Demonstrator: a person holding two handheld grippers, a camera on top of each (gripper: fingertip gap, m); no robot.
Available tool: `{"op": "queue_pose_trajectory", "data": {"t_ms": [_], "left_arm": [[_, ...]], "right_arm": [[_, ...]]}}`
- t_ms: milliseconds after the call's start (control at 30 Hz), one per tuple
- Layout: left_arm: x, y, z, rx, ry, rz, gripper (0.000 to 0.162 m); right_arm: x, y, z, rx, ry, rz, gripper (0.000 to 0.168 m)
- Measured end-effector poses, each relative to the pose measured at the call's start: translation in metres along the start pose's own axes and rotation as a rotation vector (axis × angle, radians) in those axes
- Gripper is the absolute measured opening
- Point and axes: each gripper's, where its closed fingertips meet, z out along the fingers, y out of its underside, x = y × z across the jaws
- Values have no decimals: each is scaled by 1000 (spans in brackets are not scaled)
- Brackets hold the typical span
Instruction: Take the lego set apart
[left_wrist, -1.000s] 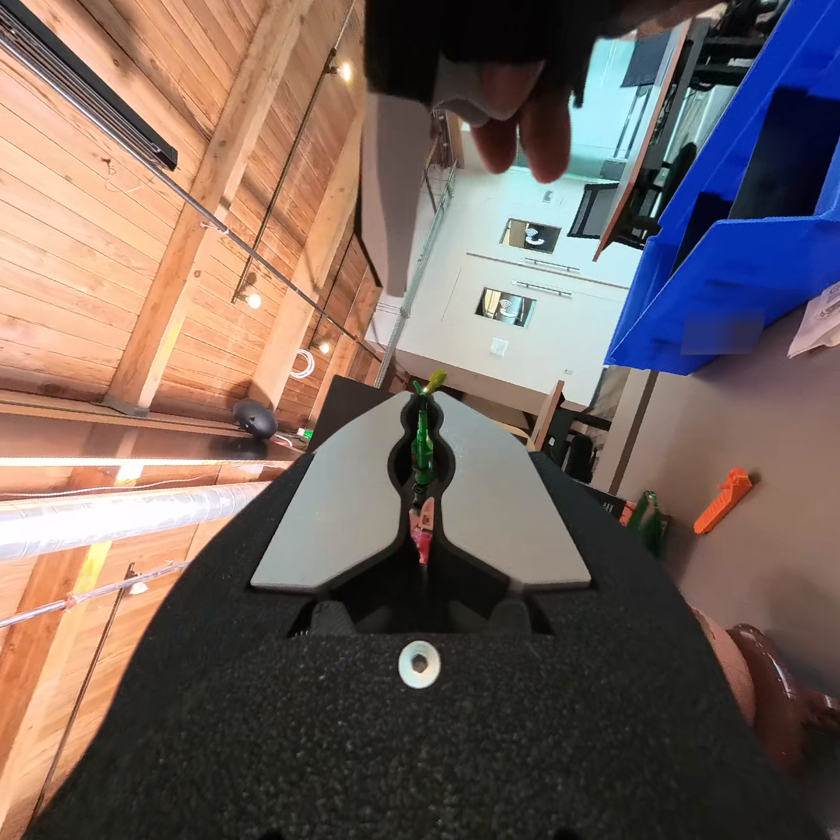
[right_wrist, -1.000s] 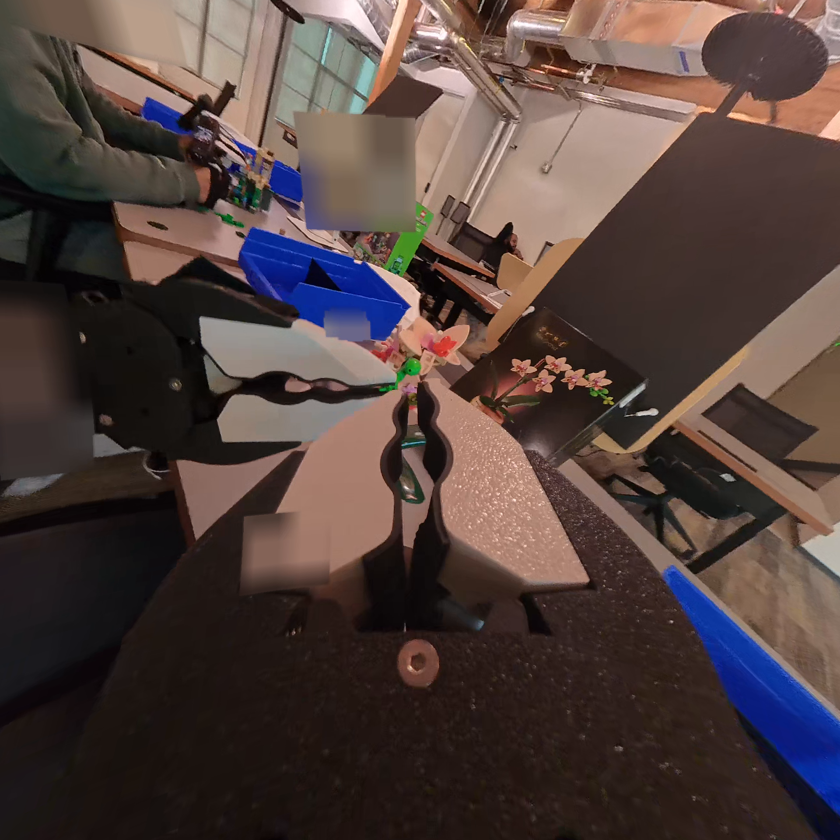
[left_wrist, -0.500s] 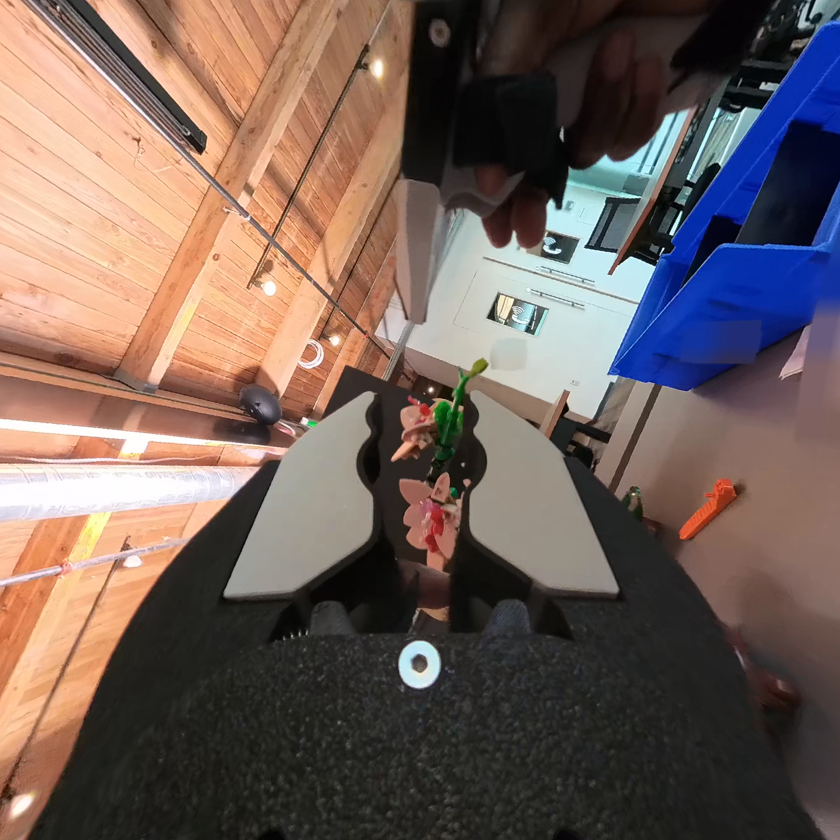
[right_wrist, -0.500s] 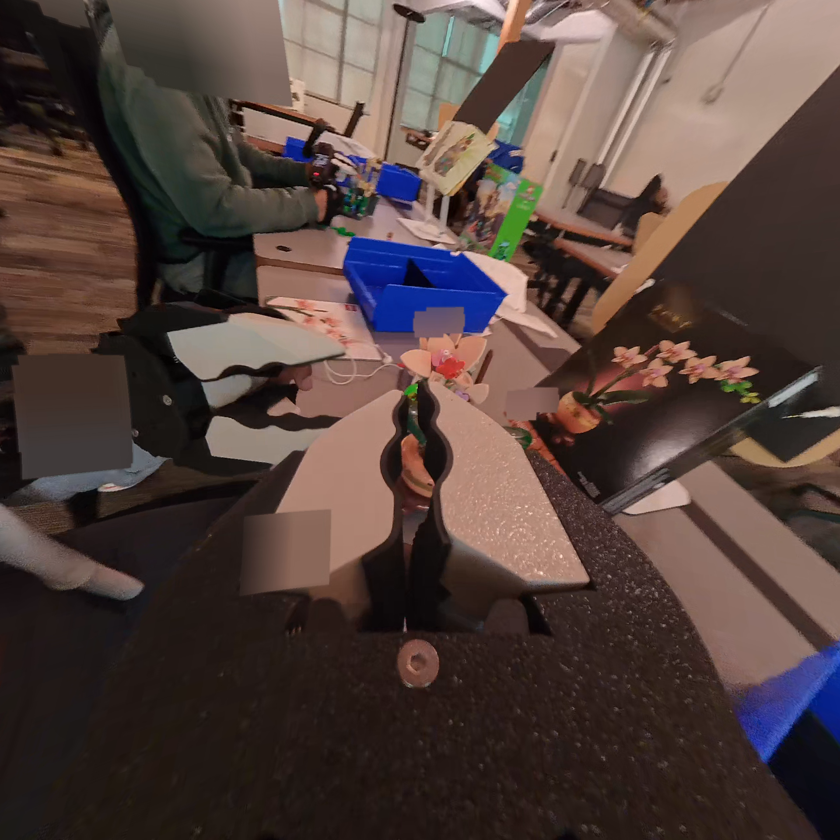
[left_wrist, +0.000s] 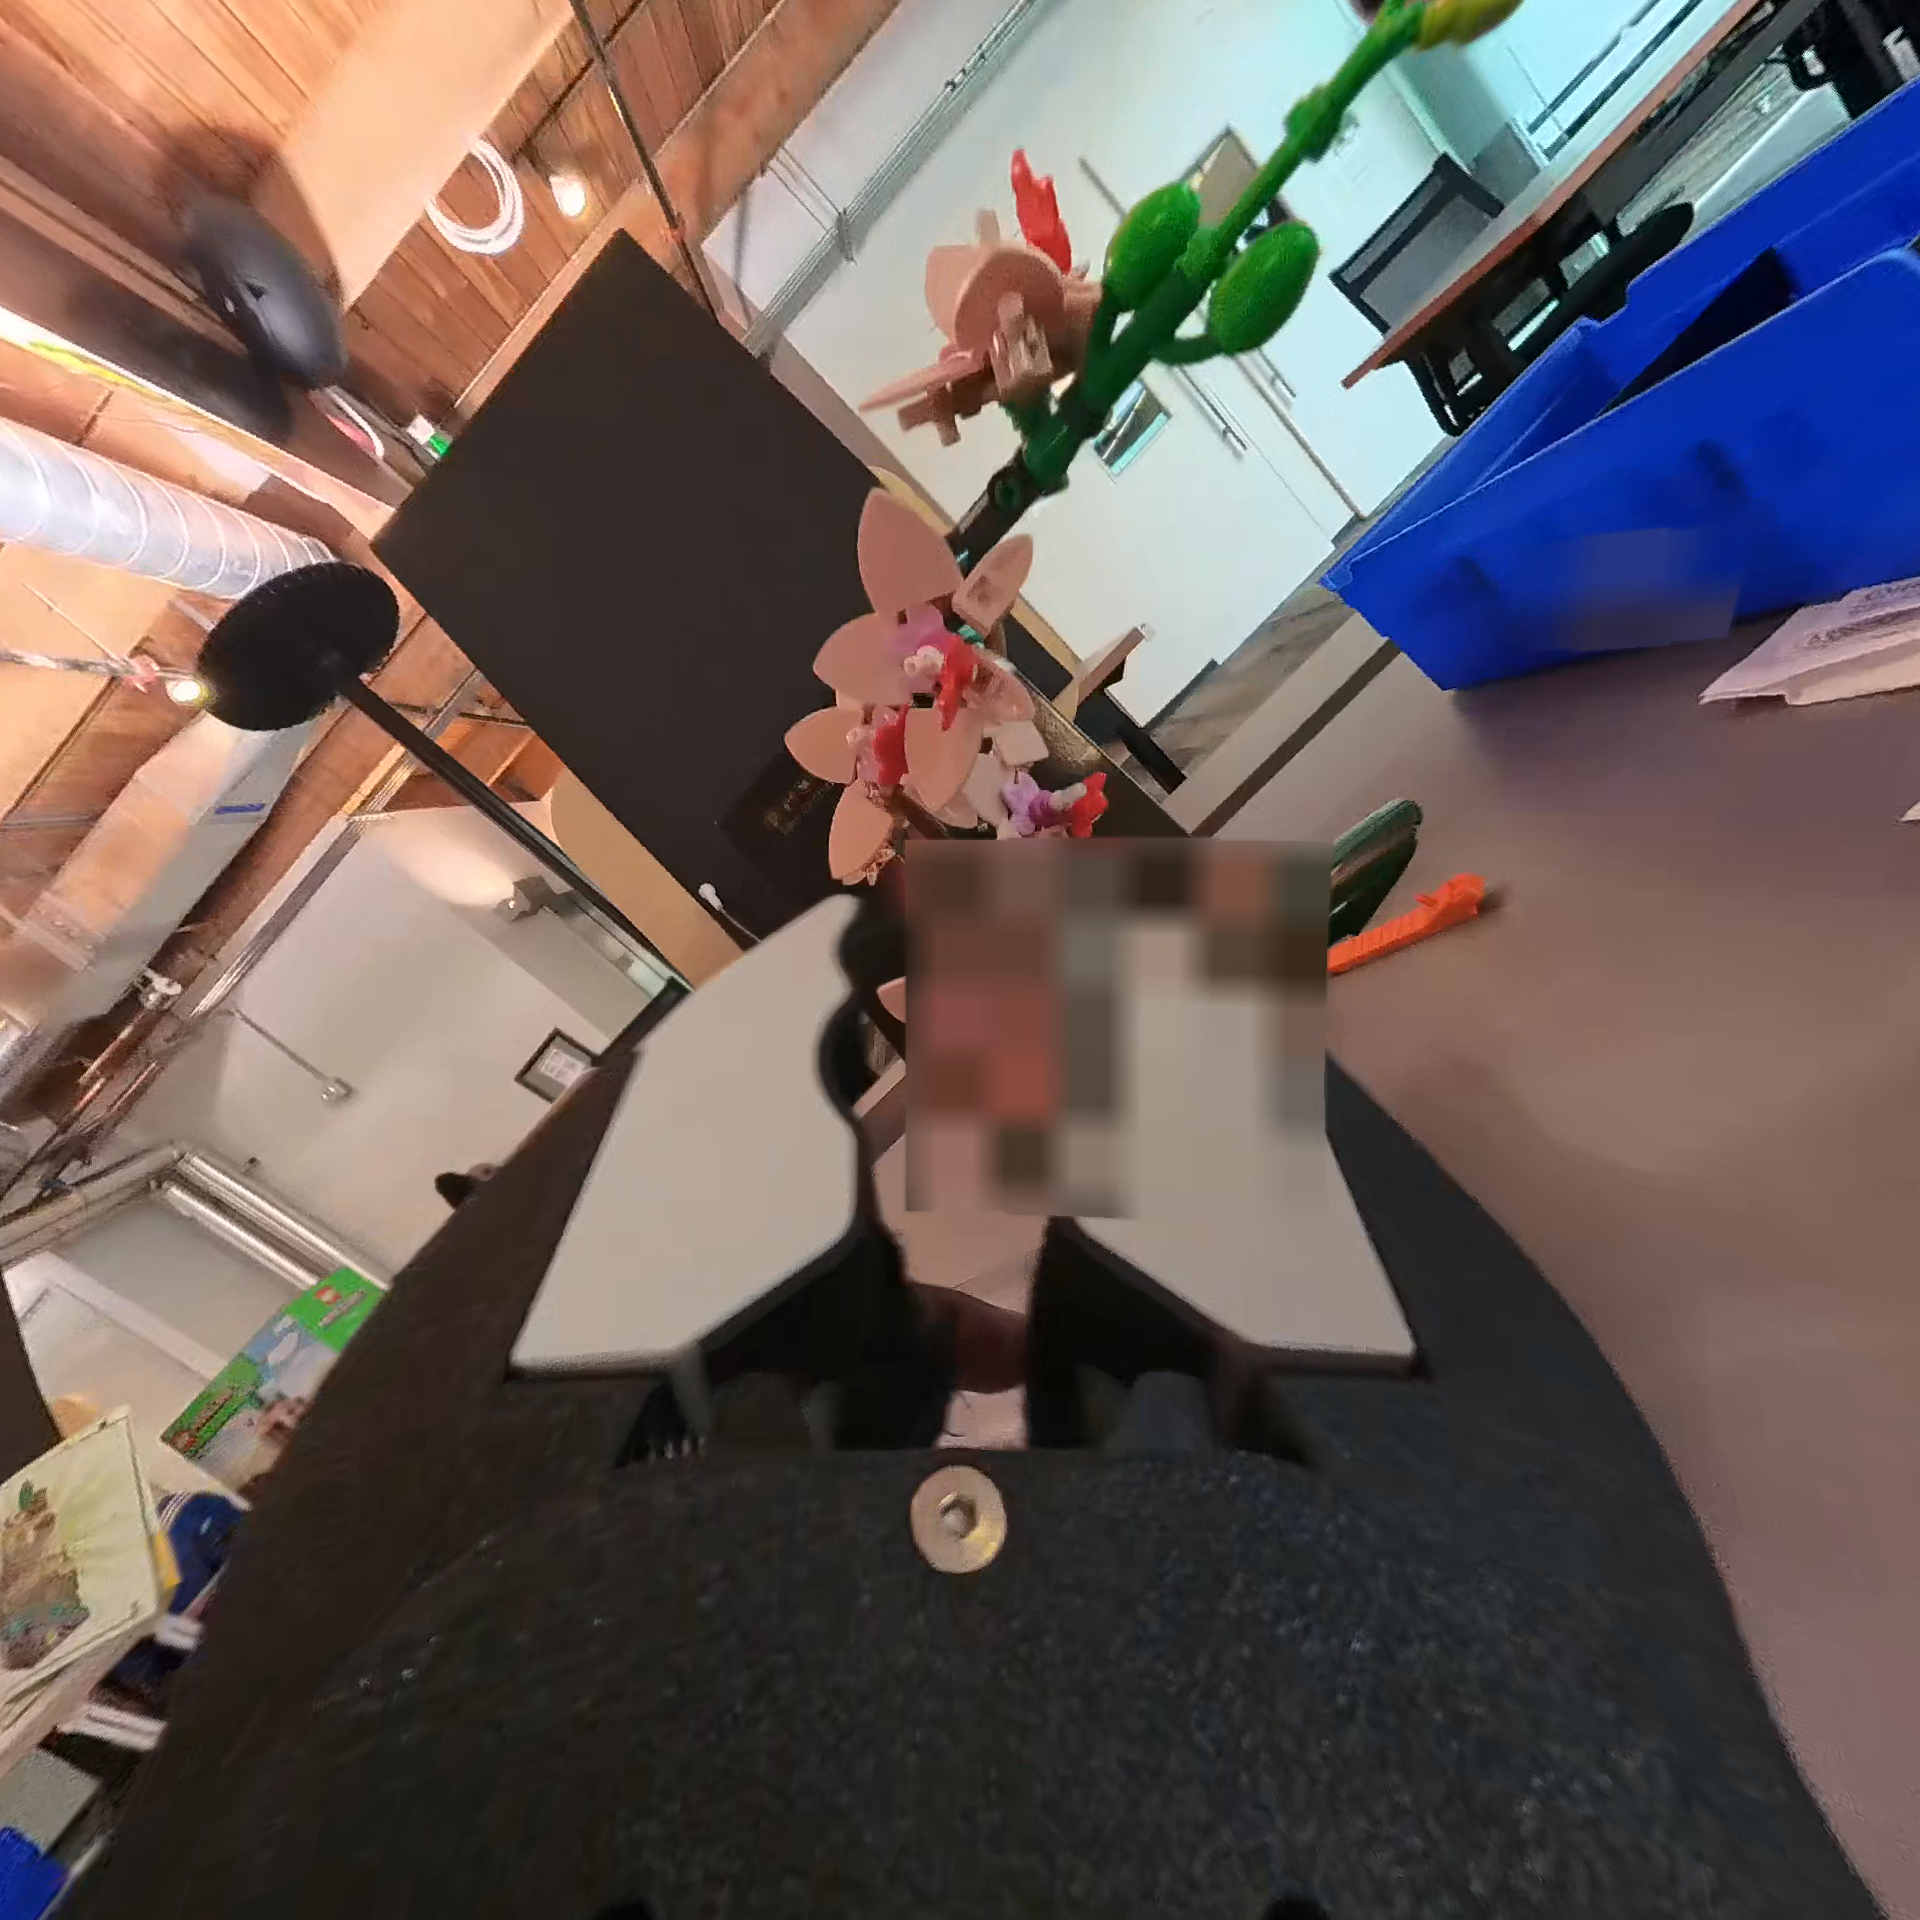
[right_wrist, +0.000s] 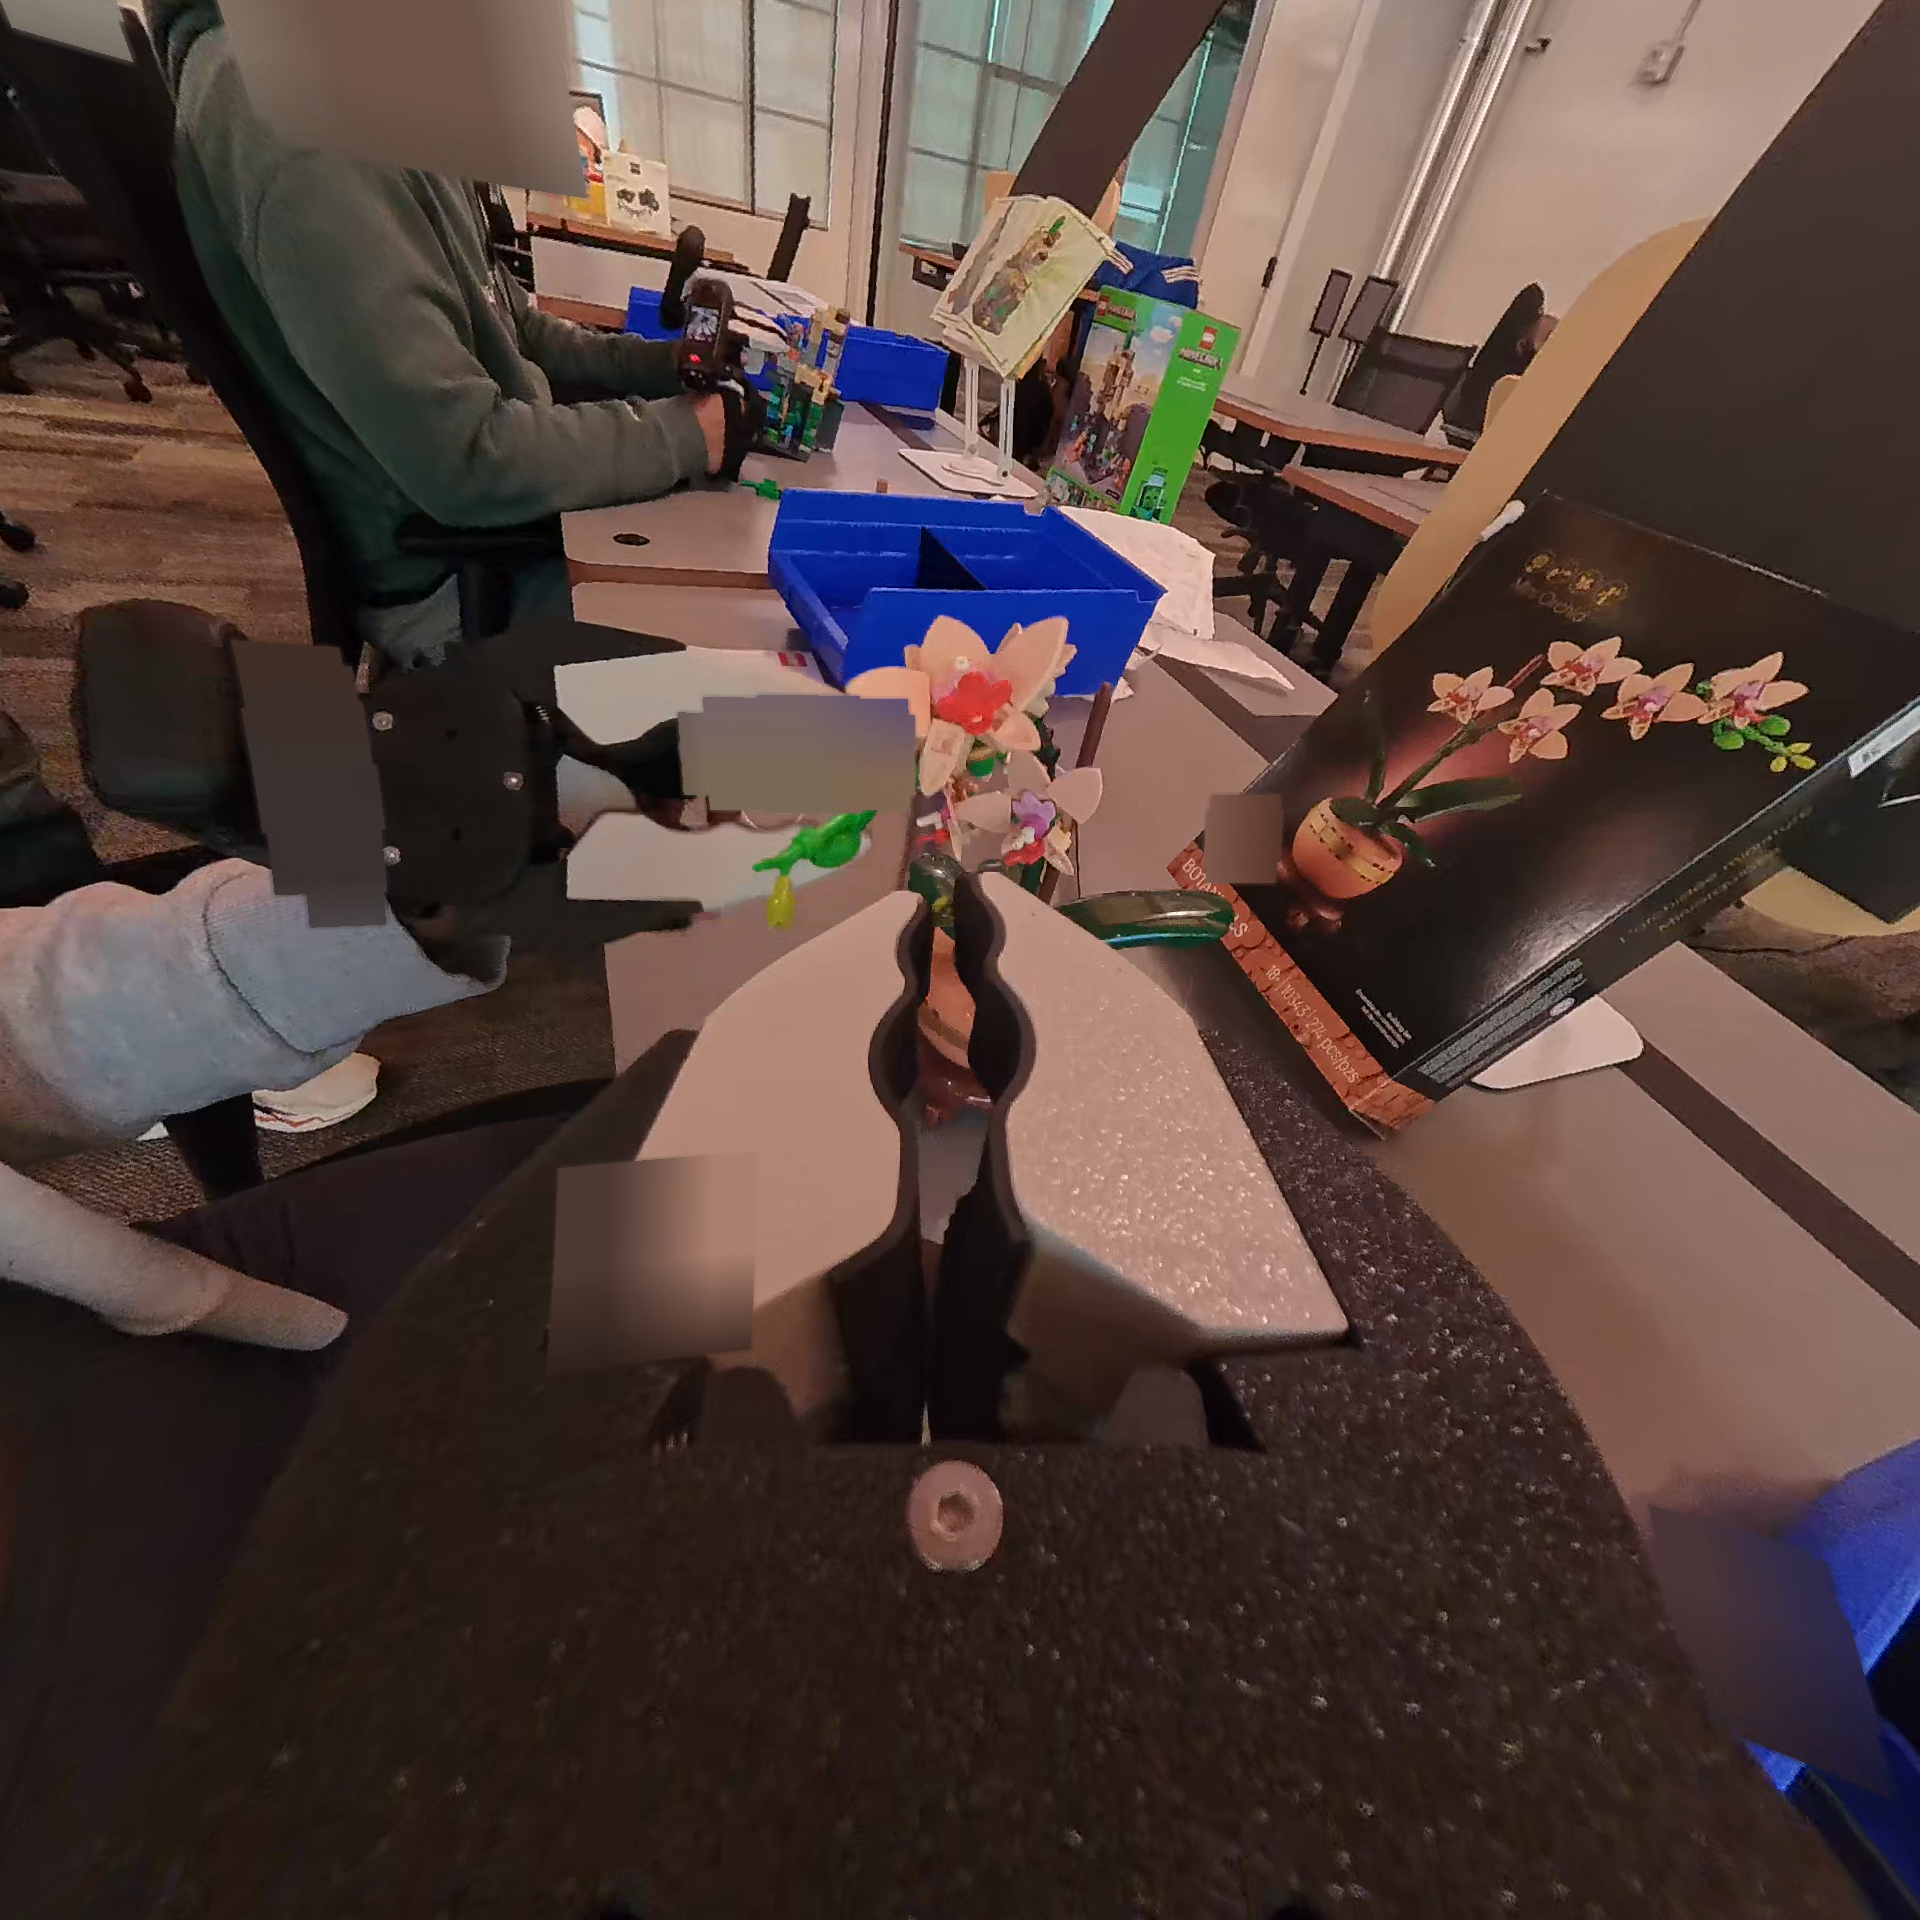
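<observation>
While both tools hang over it, table (right_wrist: 1558, 1195): grey top, carrying the box, the bin and loose parts.
neighbour: person in a green sweater (right_wrist: 395, 343) seated at the next table, well apart.
box (right_wrist: 1558, 831): dark, orchid photo on the front, propped tilted on a white stand at the right.
blue bin (right_wrist: 997, 613): divided tray, far side of the table, behind the model.
right gripper (right_wrist: 940, 904): fingers pinched almost together on the lego orchid (right_wrist: 977, 707), gripping low on the stem just above the tan pot. The pot shows through the wavy gap.
left gripper (right_wrist: 852, 764): comes in from the left, fingers spread apart with nothing clamped. A mosaic patch covers part of it.
orchid position: upright between the two tools, pink flowers above the right fingertips. Can't tell if the pot rests on the table.
stem tip (right_wrist: 821, 847): green with a yellow bud, overlapping the left tool's lower finger. Contact unclear.
leaf (right_wrist: 1143, 920): dark green, beside the box. Can't tell if it's attached.
orange separator (left_wrist: 1403, 920): flat on the table.
</observation>
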Motion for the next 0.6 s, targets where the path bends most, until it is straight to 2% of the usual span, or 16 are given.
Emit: {"op": "queue_pose_trajectory", "data": {"t_ms": [33, 67, 267, 367, 467, 600], "left_arm": [[0, 0, -2, 6, -7, 0, 10], [2, -2, -4, 20, -3, 5, 0], [23, -8, -11, 29, 51, -1, 0], [49, -18, -14, 34, 144, -39, 21], [97, -36, -18, 55, 320, -97, 37], [170, -62, -24, 59, 605, -101, 68]], "right_arm": [[0, 3, 0, -9, 3, -3, 4], [0, 6, 1, -17, 3, -6, 4], [6, 16, -7, -48, 25, -12, 4], [16, 21, -24, -83, 68, -23, 4], [24, 31, -50, -131, 115, -28, 4], [27, 68, -87, -269, 139, -3, 4]]}}
